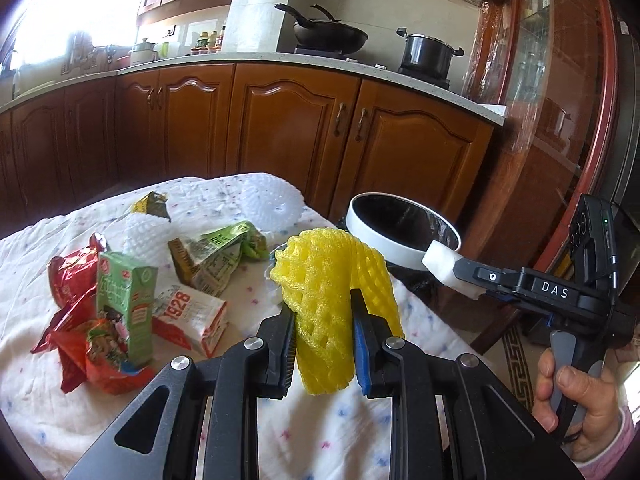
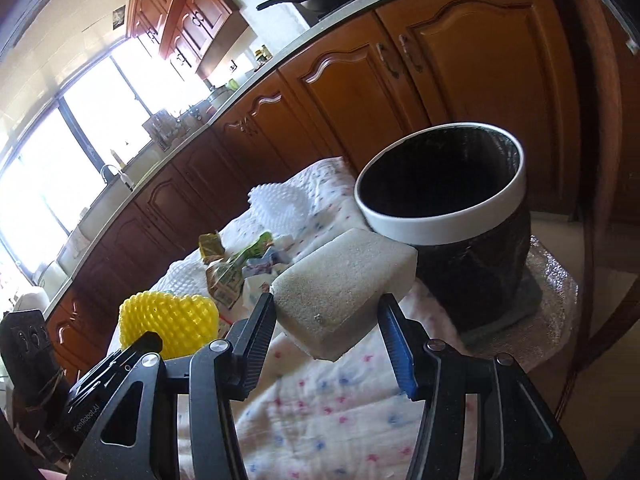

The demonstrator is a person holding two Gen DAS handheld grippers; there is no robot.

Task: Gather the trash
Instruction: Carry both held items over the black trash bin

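Observation:
My left gripper [image 1: 322,308] is shut on a yellow foam fruit net [image 1: 332,272], held above the cloth-covered table [image 1: 280,420]. My right gripper [image 2: 326,300] is shut on a white sponge block [image 2: 348,272], its pads pressing both sides. The block hangs just in front of a dark trash bin with a white rim [image 2: 448,228], which stands open beside the table's edge. From the left wrist view, the block [image 1: 440,266] sits at the bin's rim [image 1: 380,240]. The yellow net [image 2: 168,320] shows at lower left in the right wrist view.
On the table lie a green drink carton [image 1: 124,300], red wrappers [image 1: 72,276], a "1928" carton [image 1: 192,320], a flattened green carton [image 1: 220,256] and white foam nets [image 1: 272,204]. Wooden cabinets [image 1: 280,128] run behind. A hand [image 1: 576,396] grips the right tool.

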